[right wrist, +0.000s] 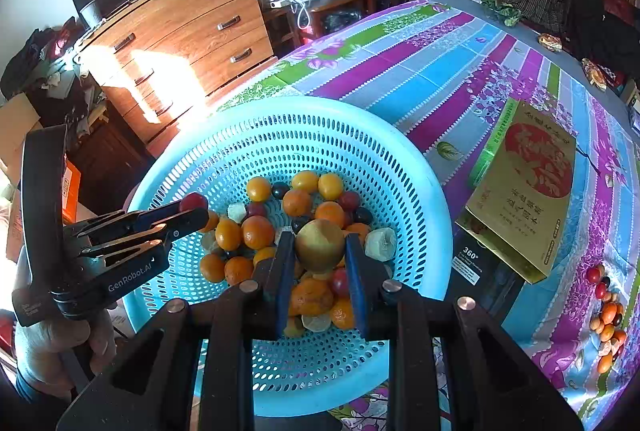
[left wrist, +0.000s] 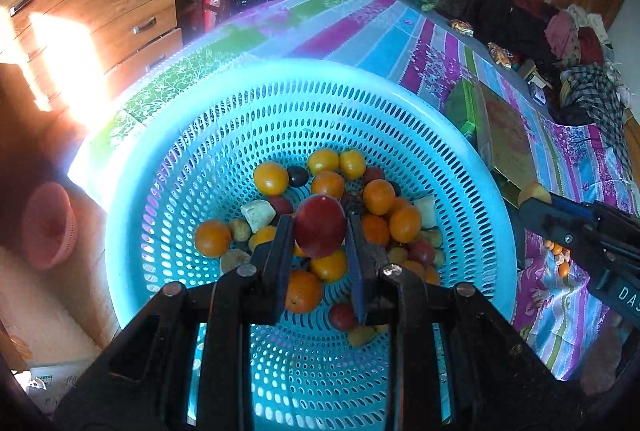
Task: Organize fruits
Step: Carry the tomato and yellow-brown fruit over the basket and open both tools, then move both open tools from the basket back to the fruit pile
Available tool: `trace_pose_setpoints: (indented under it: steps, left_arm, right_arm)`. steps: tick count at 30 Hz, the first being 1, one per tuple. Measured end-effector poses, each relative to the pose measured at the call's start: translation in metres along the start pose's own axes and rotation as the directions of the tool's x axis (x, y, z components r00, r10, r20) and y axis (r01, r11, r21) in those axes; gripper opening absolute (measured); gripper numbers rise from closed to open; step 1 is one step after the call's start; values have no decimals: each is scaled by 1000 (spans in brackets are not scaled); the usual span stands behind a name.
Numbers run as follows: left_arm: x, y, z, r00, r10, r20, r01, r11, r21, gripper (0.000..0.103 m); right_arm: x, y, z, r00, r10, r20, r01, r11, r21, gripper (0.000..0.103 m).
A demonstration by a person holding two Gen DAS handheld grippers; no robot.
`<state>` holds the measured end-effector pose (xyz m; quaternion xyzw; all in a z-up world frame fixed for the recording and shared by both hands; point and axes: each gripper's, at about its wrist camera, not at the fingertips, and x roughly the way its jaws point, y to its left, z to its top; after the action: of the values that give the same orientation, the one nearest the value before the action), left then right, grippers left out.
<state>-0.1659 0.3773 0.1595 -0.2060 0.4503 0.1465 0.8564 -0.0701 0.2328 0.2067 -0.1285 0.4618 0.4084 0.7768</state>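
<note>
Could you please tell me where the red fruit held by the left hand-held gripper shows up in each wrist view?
Left wrist: red fruit, centre, between the gripper's fingers.
Right wrist: far left, at the gripper tip over the basket edge.
Shared landmark: blue basket.

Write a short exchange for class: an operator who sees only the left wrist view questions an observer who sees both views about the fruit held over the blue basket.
Operator: My left tool grips a red fruit. What does the right tool hold?
Observer: It is shut on a round yellow-brown fruit, above the blue basket.
Operator: I glimpse orange fruit outside the basket. Anything else there?
Observer: Yes, that small pile on the striped cloth, right of the gold box, also has red and dark fruits.
</note>
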Motion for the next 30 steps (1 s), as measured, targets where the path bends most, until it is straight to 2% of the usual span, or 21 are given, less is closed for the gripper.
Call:
trace_pose_setpoints:
  steps: [16,20,21,22,23,24,30]
  left_arm:
    - [8,3,-1,1000,9,-23,-9,1000,2,27]
    - [11,6,-1,999,27,-34,-27,1000,-4,28]
    - [11,6,-2,999,32,-34,-33,999,-7,39]
    - [12,7,-1,999,36,-34,-36,999,-10,60]
    - [10,8,-2,999,45,-23,-45,999,-15,70]
    - [8,9,-2,999,53,-11,-53,998,-20,79]
    - [2,14,-1,998,68,7,-67,996,-52,80]
  right_arm:
    - [3,-1,-1,1000,1,-5,-1,1000,4,29]
    - [7,0,-5,1000,3,-12,-3,1000,4,34]
    - [8,-1,-5,1000,2,-10,-2,1000,6,34]
    - [8,-1,-5,1000,5,-9,-4,1000,8,40]
    - [7,-1,-5,1000,7,-6,-7,1000,9,52]
    - [5,-1,-5,1000,4,2,-4,1000,13,56]
    - [-14,0,-5,998,2,62,-3,1000,20,58]
